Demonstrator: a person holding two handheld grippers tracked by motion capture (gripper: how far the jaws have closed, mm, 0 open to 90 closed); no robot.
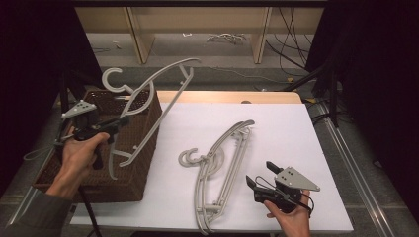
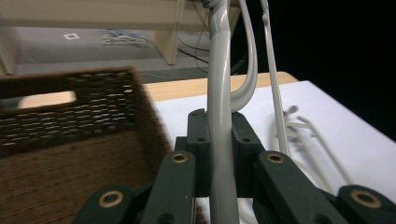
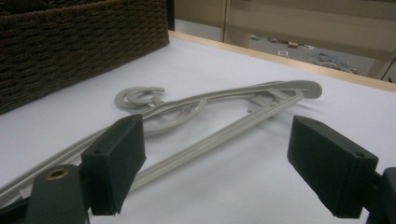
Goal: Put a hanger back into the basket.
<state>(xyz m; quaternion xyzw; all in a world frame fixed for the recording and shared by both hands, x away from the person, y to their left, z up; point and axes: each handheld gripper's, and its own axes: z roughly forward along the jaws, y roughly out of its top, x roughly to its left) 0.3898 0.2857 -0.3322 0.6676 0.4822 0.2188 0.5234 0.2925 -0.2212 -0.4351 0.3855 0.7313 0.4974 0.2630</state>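
My left gripper [image 1: 126,119] is shut on one arm of a grey plastic hanger [image 1: 163,94], which hangs tilted in the air above the brown wicker basket [image 1: 136,148]. In the left gripper view the black pads [image 2: 198,135] clamp the hanger's arm [image 2: 219,93] from both sides, and the basket [image 2: 70,140] lies below to the left. A small stack of grey hangers [image 1: 222,163] lies flat on the white table top [image 1: 286,128]. Near the front edge my right gripper [image 1: 260,173] stands open beside that stack. Its view shows the hangers [image 3: 210,107] beyond the open jaws [image 3: 222,158].
The basket takes up the table's left side and reaches over its left edge. A wooden strip [image 1: 227,96] runs along the table's back edge. Beyond it stand wooden shelf legs [image 1: 261,34], and cables [image 1: 291,54] lie on the floor. Dark curtains close off both sides.
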